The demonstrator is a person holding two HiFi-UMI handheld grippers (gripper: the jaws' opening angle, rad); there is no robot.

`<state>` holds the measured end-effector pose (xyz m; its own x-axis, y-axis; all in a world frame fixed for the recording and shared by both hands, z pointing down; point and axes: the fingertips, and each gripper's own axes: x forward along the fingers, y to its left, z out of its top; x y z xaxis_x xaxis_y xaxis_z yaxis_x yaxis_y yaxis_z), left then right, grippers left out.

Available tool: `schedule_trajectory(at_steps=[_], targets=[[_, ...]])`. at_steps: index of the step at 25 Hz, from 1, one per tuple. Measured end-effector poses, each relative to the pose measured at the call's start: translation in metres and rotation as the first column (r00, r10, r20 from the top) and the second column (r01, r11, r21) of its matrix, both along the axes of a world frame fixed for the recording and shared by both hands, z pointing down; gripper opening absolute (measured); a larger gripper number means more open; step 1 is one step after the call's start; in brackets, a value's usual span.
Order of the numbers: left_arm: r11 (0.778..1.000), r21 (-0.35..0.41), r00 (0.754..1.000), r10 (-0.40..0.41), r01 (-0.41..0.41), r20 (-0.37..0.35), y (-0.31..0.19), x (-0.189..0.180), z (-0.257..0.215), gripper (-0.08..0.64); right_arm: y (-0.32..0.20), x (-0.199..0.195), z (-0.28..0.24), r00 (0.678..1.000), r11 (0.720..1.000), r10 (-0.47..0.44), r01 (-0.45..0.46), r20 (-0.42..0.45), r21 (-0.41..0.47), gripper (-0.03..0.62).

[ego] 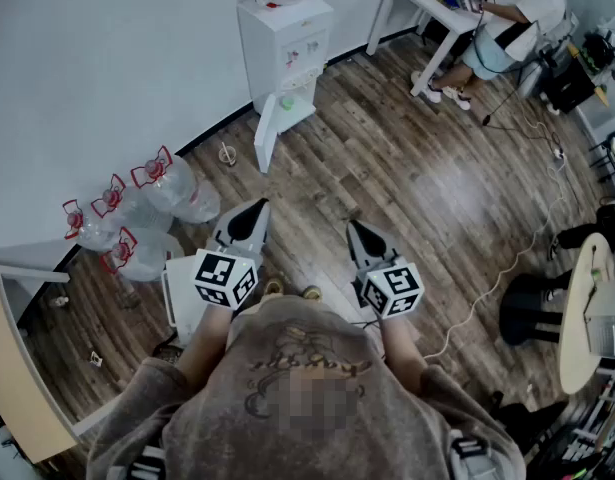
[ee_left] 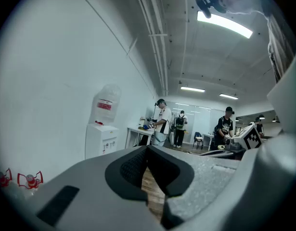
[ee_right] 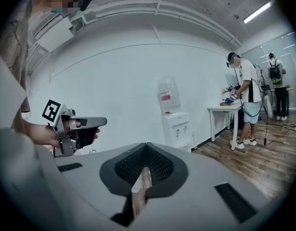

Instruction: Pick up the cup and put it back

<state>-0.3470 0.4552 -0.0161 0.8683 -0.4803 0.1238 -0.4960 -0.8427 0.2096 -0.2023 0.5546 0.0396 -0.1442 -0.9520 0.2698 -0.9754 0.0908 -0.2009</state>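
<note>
Standing on a brown wood-plank floor point(ego: 407, 168), facing a white water dispenser point(ego: 287, 38) against the wall. Held out ahead side by side, short of the dispenser: left tool point(ego: 255, 208) closed, tips together, gripping nothing; right tool point(ego: 355, 226) likewise closed and empty, with only a sliver of floor behind the meeting tips. Small green cup point(ego: 285, 102), apparently, in the dispenser's tap niche, well apart from both tools and untouched. Left of the dispenser by the wall, a cluster of clear plastic water bottles with red handles point(ego: 157, 193).
</note>
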Motion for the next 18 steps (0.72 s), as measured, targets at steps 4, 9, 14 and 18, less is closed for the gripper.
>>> schedule_trajectory(at_steps=[4,9,14,18], targets=[[1.000,0.010,1.000,-0.005,0.005,-0.001,-0.005,0.005,-0.003,0.003,-0.009,0.009,-0.006,1.000,1.000,-0.003,0.003,-0.011,0.015,0.000],[1.000,0.013,1.000,-0.015,0.015,0.008,-0.008,0.011,-0.003,0.003,-0.015,0.013,-0.009,1.000,0.999,-0.029,0.029,0.001,0.037,0.000],[1.000,0.007,0.999,-0.029,0.029,0.019,-0.004,0.023,0.007,0.003,-0.012,0.031,0.000,0.999,0.999,-0.039,0.039,-0.008,0.032,0.002],[0.999,0.008,0.999,-0.042,0.042,0.006,-0.003,0.036,0.008,0.003,-0.012,0.046,0.015,0.999,0.999,-0.045,0.045,0.008,0.022,0.002]])
